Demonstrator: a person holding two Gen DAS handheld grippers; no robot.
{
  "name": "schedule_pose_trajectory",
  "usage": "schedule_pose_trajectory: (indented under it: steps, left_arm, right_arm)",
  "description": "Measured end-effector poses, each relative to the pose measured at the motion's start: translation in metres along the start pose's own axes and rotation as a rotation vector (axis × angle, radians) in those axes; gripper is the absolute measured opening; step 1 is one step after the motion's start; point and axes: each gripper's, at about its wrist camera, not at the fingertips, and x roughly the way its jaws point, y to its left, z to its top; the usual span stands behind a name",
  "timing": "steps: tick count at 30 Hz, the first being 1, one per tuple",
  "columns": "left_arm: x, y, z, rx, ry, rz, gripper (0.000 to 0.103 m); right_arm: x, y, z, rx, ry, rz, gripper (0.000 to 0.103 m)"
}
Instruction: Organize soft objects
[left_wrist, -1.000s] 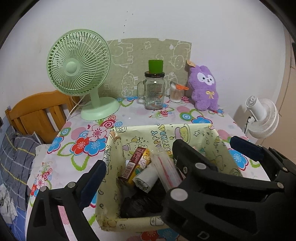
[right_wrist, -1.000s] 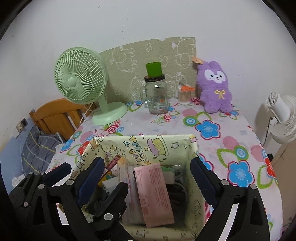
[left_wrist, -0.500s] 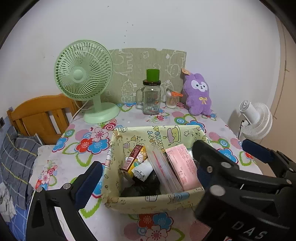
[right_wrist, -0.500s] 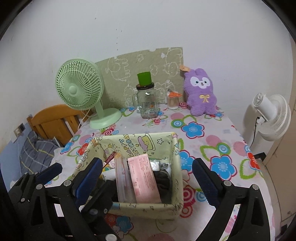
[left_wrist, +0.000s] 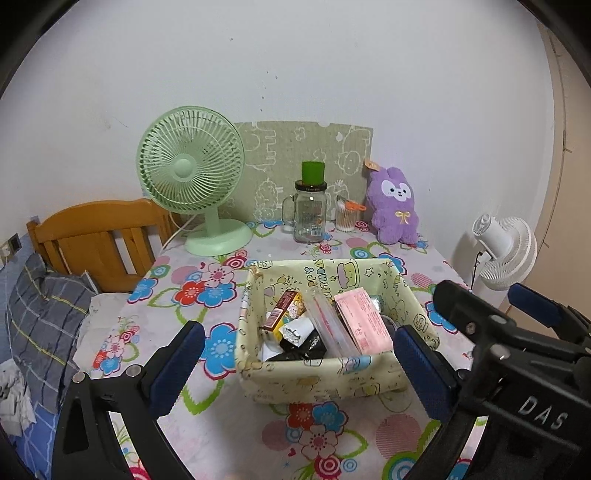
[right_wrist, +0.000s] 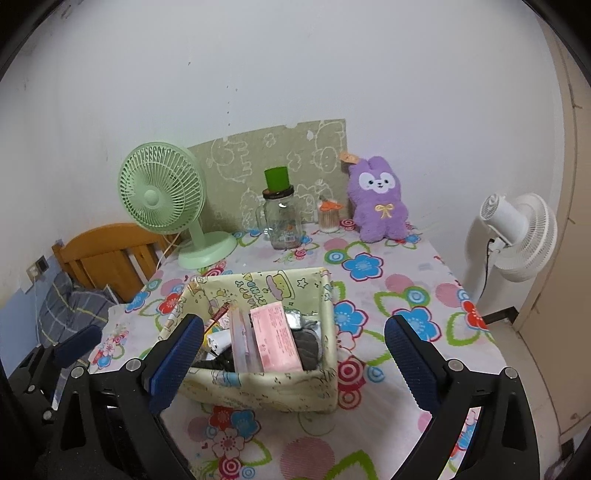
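We have drawn both grippers back and up from the fabric basket (left_wrist: 325, 376), which a second ago filled the lower half of both wrist views and now sits whole in the middle of the flowered tablecloth (right_wrist: 406, 302), a little toward the near edge. The left gripper (left_wrist: 295, 354) has just been opening its jaws to their full spread, and nothing lies between them; the right gripper (right_wrist: 295, 350) stands released too, wide and empty.

The pink packet (right_wrist: 275, 336) leans upright in the basket beside a clear sleeve (right_wrist: 239, 338), with a dark knitted piece (right_wrist: 308, 347) to its right and a white roll (left_wrist: 297, 328), a black bag (left_wrist: 301, 349) and a snack wrapper (left_wrist: 282, 310) at the left end. A second ago the packet showed only in the right view; now both views have it.

We read this as a finished drop: the packet is settled and our hands are free. What looks left is the purple plush rabbit (right_wrist: 378, 199), sitting against the wall near the far right corner of the table, well apart from the basket. The green fan (right_wrist: 162, 195) and glass jar (right_wrist: 280, 221) have not moved.
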Motion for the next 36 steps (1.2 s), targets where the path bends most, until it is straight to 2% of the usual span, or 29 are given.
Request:
schedule_pose_trajectory:
  steps: [14,18,22,36]
  left_arm:
    - [-0.046,0.011,-0.013,0.014,-0.060,0.044,0.103]
    - [-0.057,0.012,-0.017,0.015,-0.072,0.040,0.103]
    - [-0.066,0.019,-0.021,-0.006,-0.083,0.033,0.103]
    - [-0.084,0.033,-0.033,-0.052,-0.106,0.042,0.103]
  right_arm:
    - [-0.057,-0.015,-0.011,-0.004,-0.095,-0.080,0.100]
    - [-0.073,-0.020,-0.015,0.004,-0.113,-0.104,0.103]
    - [-0.082,-0.024,-0.021,0.016,-0.112,-0.092,0.103]
    - [-0.102,-0.030,-0.037,0.026,-0.142,-0.140,0.103]
